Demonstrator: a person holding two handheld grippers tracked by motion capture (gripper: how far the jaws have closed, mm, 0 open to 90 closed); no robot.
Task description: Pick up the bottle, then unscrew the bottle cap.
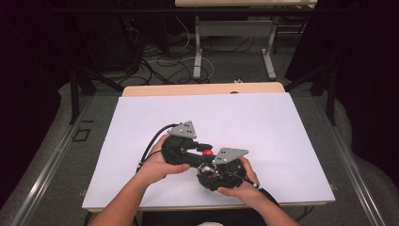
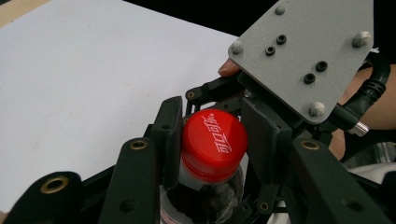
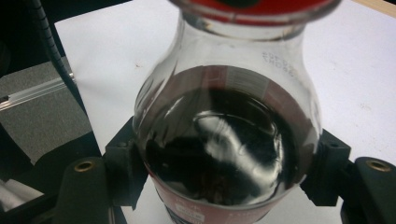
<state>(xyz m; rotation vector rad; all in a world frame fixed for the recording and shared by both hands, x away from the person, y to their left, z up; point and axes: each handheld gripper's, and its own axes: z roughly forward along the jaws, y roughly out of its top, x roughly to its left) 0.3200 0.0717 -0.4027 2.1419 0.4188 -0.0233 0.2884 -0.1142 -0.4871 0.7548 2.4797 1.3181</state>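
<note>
Here, your left gripper (image 2: 212, 140) has its two flat black pads clamped on the red screw cap (image 2: 214, 144), one pad on each side of its ribbed skirt; the cap is round, glossy plastic with white lettering across the top. Your right gripper (image 3: 224, 179) is clamped on the cola bottle (image 3: 224, 140) itself, one blocky black pad pressed to each flank of the clear, rounded shoulder. One bottle, one cap, two grippers, two grey three-cornered plates (image 1: 185, 129). The bottle's wall is smooth transparent plastic, bulging below a narrow neck, with dark liquid inside that throws bright reflections; a red label band wraps it, and the print on that band is too blurred to read. In the high view the bottle sits near the front middle of the white table (image 1: 263, 122), between your two hands, largely covered by both gripper bodies, so just a speck of red cap (image 1: 207, 152) and a glint of clear plastic (image 1: 205, 168) show. Your left hand (image 1: 155, 165) and right hand (image 1: 244, 188) wrap the black housings. In the right gripper view the cap is cut off by the top edge, the bottle's base by the bottom. Whether the bottle's base rests on the table cannot be told. The table surface is matte, flat, rectangular.
</note>
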